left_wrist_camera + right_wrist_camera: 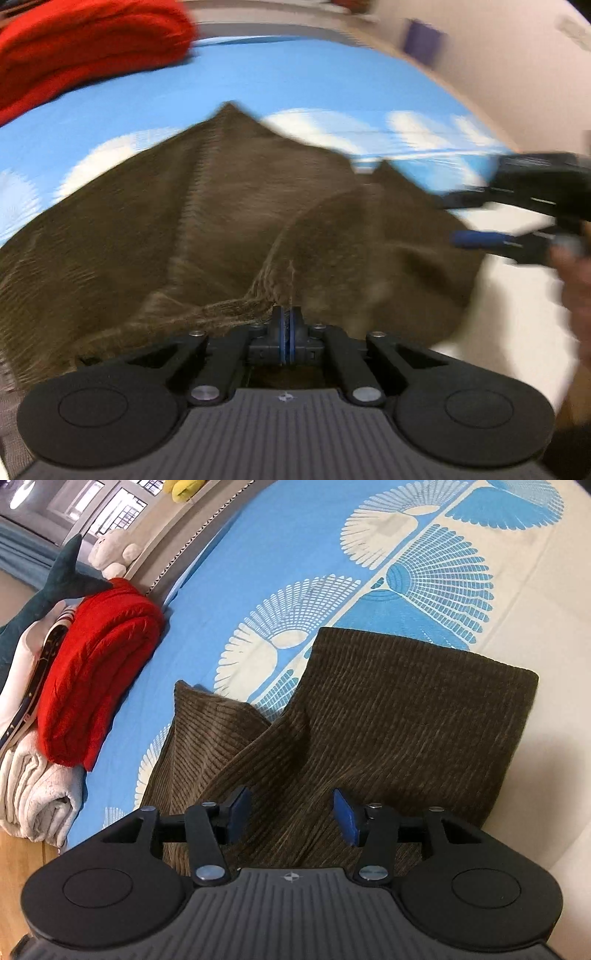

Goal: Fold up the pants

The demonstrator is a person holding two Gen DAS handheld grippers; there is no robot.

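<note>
Left gripper (pixel 287 325) pinches the brown pants (pixel 388 716) on the bed (pixel 258 554); right gripper (pixel 291 818), released, should grasp the opposite edge evenly.

My left wrist view sits low and close over the brown pants (pixel 221 229), facing across the bed (pixel 295 74). My right wrist view looks down from higher. Both share pants (pixel 369 720), bed (pixel 277 535), red blanket (pixel 99 672).
</note>
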